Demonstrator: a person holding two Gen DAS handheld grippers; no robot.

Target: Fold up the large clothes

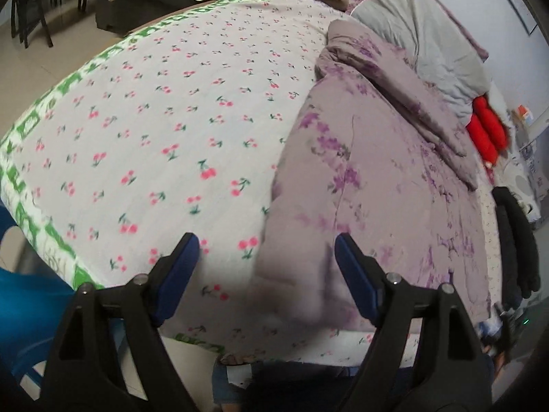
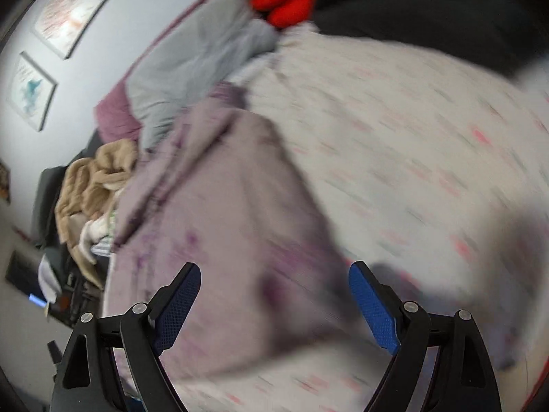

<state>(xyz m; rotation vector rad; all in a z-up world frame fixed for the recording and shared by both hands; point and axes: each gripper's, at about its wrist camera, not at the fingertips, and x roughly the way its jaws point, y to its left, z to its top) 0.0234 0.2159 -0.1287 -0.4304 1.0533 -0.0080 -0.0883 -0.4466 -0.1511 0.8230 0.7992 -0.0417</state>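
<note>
A large lilac garment with purple flower print [image 1: 384, 185] lies spread on the bed, its near corner blurred between my left fingers. My left gripper [image 1: 266, 250] is open above that near corner and holds nothing. In the right wrist view the same lilac garment [image 2: 223, 213] lies below and ahead, blurred by motion. My right gripper [image 2: 274, 281] is open over its near edge and holds nothing.
The bed has a white cherry-print sheet [image 1: 154, 130] with a green border [image 1: 31, 123]. A grey quilt [image 1: 422, 34], red cushions [image 1: 487, 127] and a tan coat [image 2: 92, 185] lie at the far side. A black garment [image 1: 514, 240] hangs at the right. Framed pictures [image 2: 68, 13] hang on the wall.
</note>
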